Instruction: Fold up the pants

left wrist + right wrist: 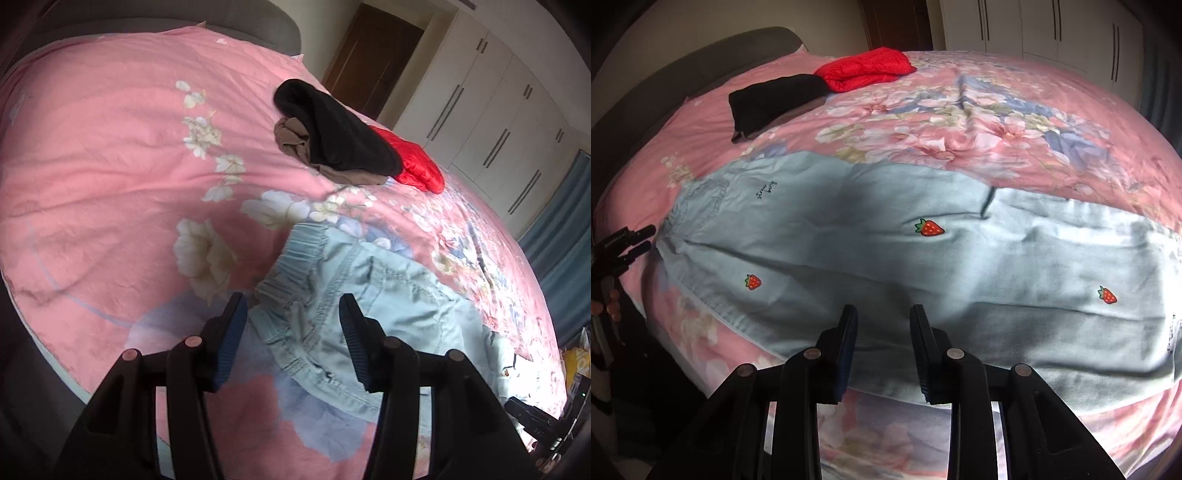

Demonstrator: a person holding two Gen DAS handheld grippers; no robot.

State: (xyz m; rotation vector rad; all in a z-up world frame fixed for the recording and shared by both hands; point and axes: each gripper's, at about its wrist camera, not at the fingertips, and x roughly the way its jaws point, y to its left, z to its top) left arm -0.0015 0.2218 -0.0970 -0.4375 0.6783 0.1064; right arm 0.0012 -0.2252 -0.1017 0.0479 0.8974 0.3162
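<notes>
Pale blue pants [886, 258] with small strawberry patches lie flat across the pink floral bedcover [997, 122], legs stretched to the right. Their gathered waistband [295, 254] shows in the left wrist view. My left gripper [293, 302] hovers over that waistband end, jaws apart, with the cloth lying below and not pinched. It also appears at the left edge of the right wrist view as the left gripper [641, 239]. My right gripper [883, 312] is over the near edge of the pants, mid-leg, with a gap between its pads and flat cloth behind.
A black garment [343, 136], a brown one [291, 140] and a red padded one [417, 166] are piled at the far side of the bed. White wardrobes [498, 110] and a dark door [373, 55] stand beyond. A hand [609, 302] is at the left edge.
</notes>
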